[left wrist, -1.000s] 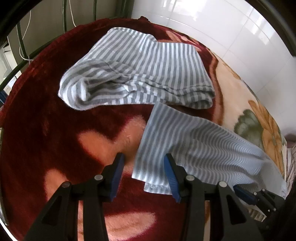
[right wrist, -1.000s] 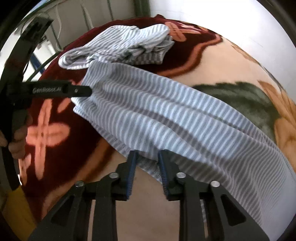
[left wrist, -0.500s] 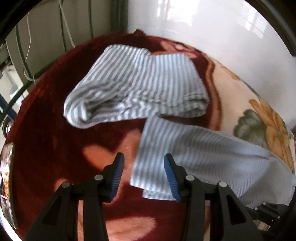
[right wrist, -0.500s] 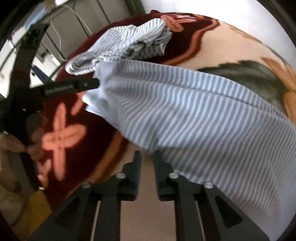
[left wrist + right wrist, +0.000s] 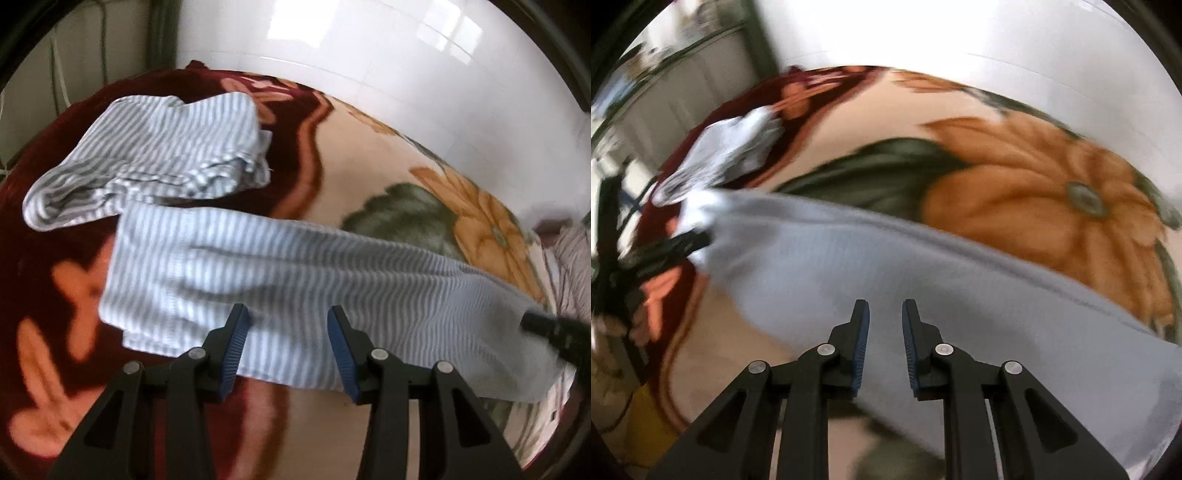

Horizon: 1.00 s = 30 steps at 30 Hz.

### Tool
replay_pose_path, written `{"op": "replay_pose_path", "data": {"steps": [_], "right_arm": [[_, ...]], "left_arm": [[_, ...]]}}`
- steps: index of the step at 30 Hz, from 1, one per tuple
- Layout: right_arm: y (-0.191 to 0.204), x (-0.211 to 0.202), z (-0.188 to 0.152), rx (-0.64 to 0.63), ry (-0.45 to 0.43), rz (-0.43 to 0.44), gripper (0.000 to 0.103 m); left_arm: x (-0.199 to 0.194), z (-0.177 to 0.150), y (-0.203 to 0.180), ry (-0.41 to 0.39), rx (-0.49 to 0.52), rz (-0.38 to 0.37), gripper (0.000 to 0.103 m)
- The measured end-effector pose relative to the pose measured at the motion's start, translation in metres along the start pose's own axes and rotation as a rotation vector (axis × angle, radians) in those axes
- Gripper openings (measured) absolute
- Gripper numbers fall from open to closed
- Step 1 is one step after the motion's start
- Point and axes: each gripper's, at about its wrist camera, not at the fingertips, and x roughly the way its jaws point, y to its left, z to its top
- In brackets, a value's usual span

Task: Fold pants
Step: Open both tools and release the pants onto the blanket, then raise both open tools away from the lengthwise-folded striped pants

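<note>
Striped pants lie stretched across a floral blanket on the bed, one long pale blue-and-white band running from the dark red part on the left over the cream part toward the right. Second striped garment, bunched and roughly folded, sits just behind the pants' left end, on the red area (touching or just apart, can't tell).

Left tongs hover over the near edge of the pants with the jaws spread wide, nothing between the blue pads. Fabric shows below them, not pinched.

Right tongs are above the middle of the pants, jaws parted with a narrow gap, nothing clamped. This view is heavily motion-blurred, stripes don't resolve. Beyond the cloth the blanket's big orange flower and green leaf show. The bunched garment is far left there.

Left tongs also appear in the right view, black tip at the pants' left end (contact unclear in blur). White tiled wall behind the bed.
</note>
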Motion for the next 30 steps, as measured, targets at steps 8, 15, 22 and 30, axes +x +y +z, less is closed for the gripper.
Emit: {"op": "replay_pose_path", "data": {"steps": [8,15,22,30], "right_arm": [[-0.055,0.021,0.024,-0.063,0.059,-0.028,0.019],[-0.042,0.050,0.032,-0.256,0.197,-0.058,0.020],[-0.034,0.068,0.037,-0.361,0.245,-0.120,0.029],[-0.036,0.062,0.035,-0.393,0.283,-0.082,0.029]], "left_arm": [[0.021,-0.007,-0.004,0.013,0.032,0.059,0.047],[0.024,-0.009,-0.009,0.003,0.067,0.088,0.048],[0.024,-0.009,-0.009,0.004,0.070,0.089,0.048],[0.025,-0.008,-0.008,0.005,0.070,0.089,0.048]]}}
